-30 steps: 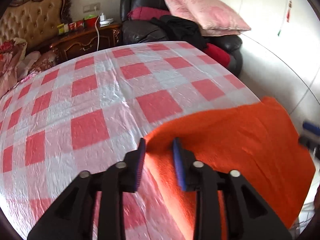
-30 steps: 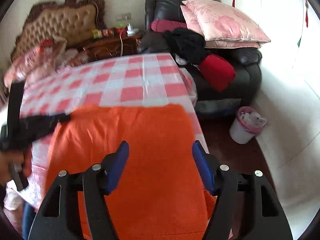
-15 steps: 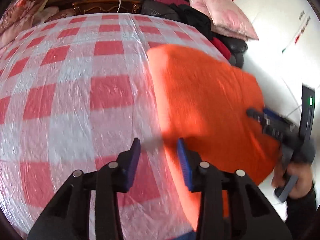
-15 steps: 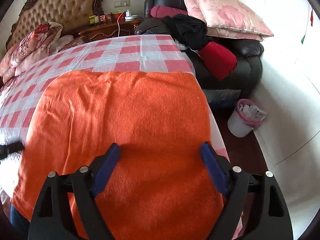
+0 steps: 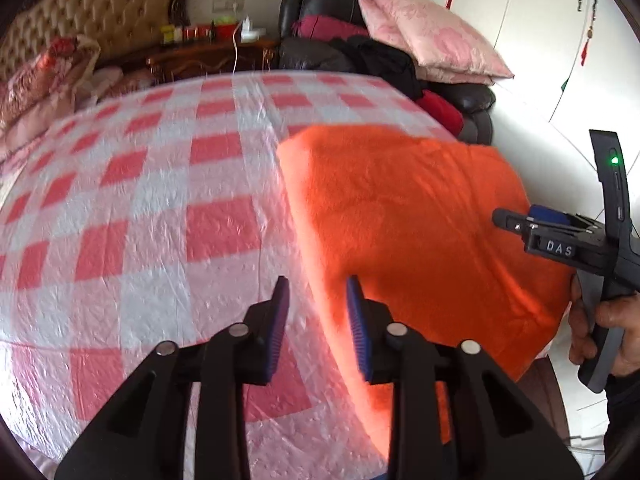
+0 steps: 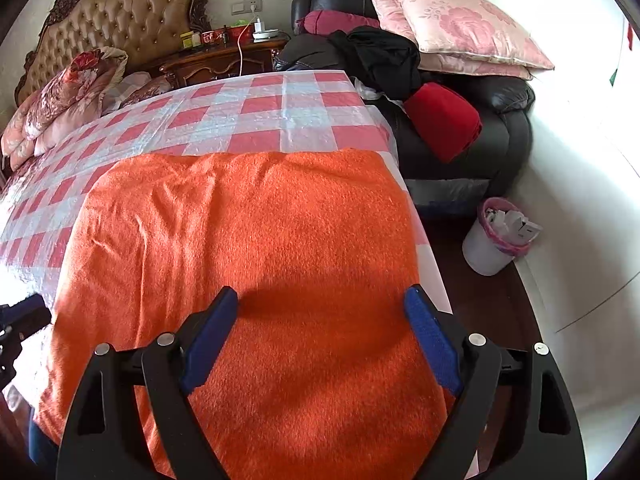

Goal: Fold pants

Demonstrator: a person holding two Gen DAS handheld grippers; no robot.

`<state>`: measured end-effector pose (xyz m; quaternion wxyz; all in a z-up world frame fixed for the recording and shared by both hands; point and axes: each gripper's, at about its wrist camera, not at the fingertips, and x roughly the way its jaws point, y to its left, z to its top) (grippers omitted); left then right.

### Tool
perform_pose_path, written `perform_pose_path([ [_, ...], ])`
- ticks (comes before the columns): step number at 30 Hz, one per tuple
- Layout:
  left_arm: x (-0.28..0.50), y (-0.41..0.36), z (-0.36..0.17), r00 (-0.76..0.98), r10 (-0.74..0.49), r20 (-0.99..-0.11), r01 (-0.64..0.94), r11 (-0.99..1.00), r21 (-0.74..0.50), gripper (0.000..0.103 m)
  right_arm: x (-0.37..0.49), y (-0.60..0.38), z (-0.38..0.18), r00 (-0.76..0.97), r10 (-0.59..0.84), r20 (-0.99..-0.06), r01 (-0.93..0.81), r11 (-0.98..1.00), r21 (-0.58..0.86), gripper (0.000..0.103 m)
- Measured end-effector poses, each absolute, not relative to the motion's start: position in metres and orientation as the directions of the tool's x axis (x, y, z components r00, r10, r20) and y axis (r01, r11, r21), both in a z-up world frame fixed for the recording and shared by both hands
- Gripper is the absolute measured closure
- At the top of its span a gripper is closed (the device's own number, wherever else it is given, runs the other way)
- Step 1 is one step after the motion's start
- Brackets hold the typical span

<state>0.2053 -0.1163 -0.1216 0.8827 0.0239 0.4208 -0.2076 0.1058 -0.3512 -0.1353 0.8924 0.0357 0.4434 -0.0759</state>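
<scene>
Bright orange fleece pants (image 6: 256,240) lie folded flat on the red-and-white checked table (image 6: 260,112), along its right side. My right gripper (image 6: 320,304) hovers over their near part, jaws wide open, with nothing gripped. My left gripper (image 5: 316,304) sits at the left edge of the pants (image 5: 400,216). Its jaws are opening, and the fabric edge runs below the gap without the pads pressing it. In the left wrist view the right gripper (image 5: 516,220) reaches in from the right, held by a hand (image 5: 608,320). The left gripper's tip (image 6: 24,316) shows at the far left of the right wrist view.
The checked cloth (image 5: 140,220) is covered with crinkled clear plastic. Past the table's right edge stand a black sofa (image 6: 500,112) piled with pink pillows (image 6: 452,28) and clothes, and a white waste bin (image 6: 496,240) on the floor. A bed and a nightstand are behind.
My left gripper has drawn away from the pants' far corner to their left edge nearer me, and its jaws have widened. The right gripper's jaws have spread wider over the fabric.
</scene>
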Motion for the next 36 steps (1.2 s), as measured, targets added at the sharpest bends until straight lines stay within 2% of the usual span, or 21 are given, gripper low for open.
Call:
perform_pose_path([
  [2, 0.201, -0.122, -0.118, 0.57, -0.355, -0.741, 0.403, 0.907, -0.124, 0.05, 0.102, -0.352, -0.131, 0.592, -0.102, -0.8, 0.18, 0.984, 0.008, 0.018],
  [6, 0.189, -0.136, -0.117, 0.568, -0.361, -0.74, 0.434, 0.895, -0.104, 0.037, 0.093, -0.351, -0.124, 0.584, -0.113, -0.804, 0.191, 0.982, 0.001, 0.016],
  [9, 0.18, -0.148, -0.125, 0.539, -0.336, -0.772, 0.462, 0.885, -0.063, 0.027, 0.085, -0.35, -0.125, 0.576, -0.126, -0.807, 0.197, 0.98, -0.012, 0.016],
  [11, 0.172, -0.155, -0.137, 0.524, -0.293, -0.8, 0.475, 0.88, -0.011, 0.026, 0.08, -0.35, -0.127, 0.565, -0.134, -0.814, 0.203, 0.979, -0.02, 0.016],
  [14, 0.166, -0.153, -0.139, 0.555, -0.27, -0.787, 0.454, 0.891, 0.014, 0.021, 0.071, -0.352, -0.133, 0.544, -0.142, -0.827, 0.212, 0.977, -0.028, 0.016],
  [16, 0.163, -0.153, -0.139, 0.569, -0.253, -0.782, 0.449, 0.893, 0.039, 0.017, 0.066, -0.352, -0.135, 0.539, -0.146, -0.829, 0.212, 0.977, -0.034, 0.016],
  [18, 0.158, -0.152, -0.139, 0.571, -0.227, -0.789, 0.431, 0.901, 0.052, 0.009, 0.06, -0.352, -0.136, 0.541, -0.149, -0.828, 0.208, 0.977, -0.04, 0.016],
  [28, 0.139, -0.144, -0.109, 0.569, -0.207, -0.795, 0.386, 0.922, 0.036, 0.009, 0.032, -0.353, -0.124, 0.538, -0.148, -0.83, 0.231, 0.973, -0.024, 0.016],
  [36, 0.118, -0.141, -0.062, 0.57, -0.274, -0.775, 0.324, 0.941, -0.095, 0.002, -0.009, -0.344, -0.068, 0.604, -0.195, -0.773, 0.257, 0.965, -0.042, 0.016],
])
